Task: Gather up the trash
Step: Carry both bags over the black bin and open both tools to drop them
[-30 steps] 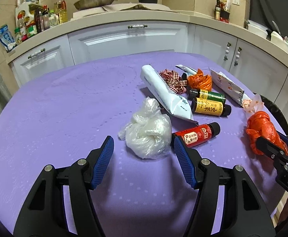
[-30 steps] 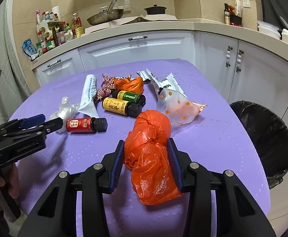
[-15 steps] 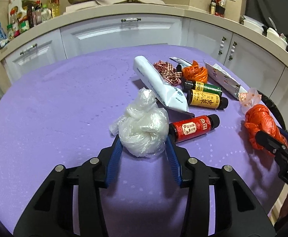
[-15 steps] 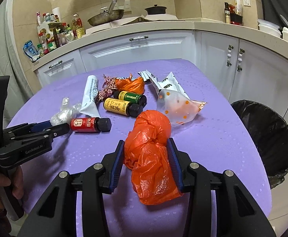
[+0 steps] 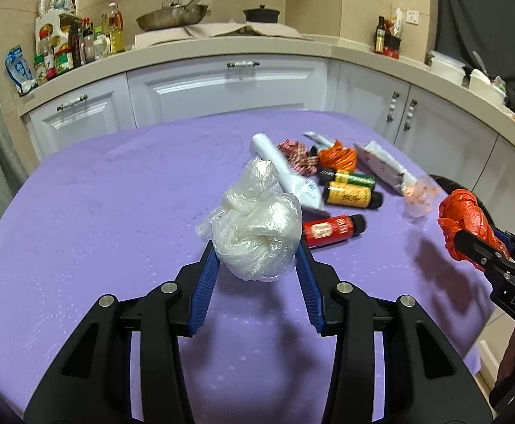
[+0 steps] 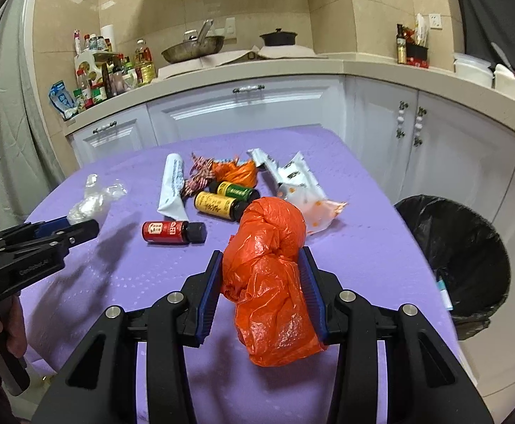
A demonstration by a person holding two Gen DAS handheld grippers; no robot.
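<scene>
1. Blue-padded left gripper (image 5: 255, 268) is clamped on a crumpled clear plastic bag (image 5: 254, 236), lifted above the purple table (image 5: 98, 219).
2. Right gripper (image 6: 262, 282) is clamped on a knotted orange bag (image 6: 270, 275).
3. Just beyond the left gripper lies a red bottle (image 5: 331, 229), then a yellow bottle (image 5: 351, 196).
4. Right of the right gripper stands a black-lined bin (image 6: 466, 243).

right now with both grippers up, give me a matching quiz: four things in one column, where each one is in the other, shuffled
Things:
1. knotted clear plastic bag
2. knotted orange plastic bag
3. small red-labelled bottle with black cap
4. black-lined trash bin

Places:
A. lying on the purple tablecloth
B. on the floor beside the table
C. clamped in the right gripper
D. clamped in the left gripper

Pairs: 1-D, 2-C, 3-A, 4-B
</scene>
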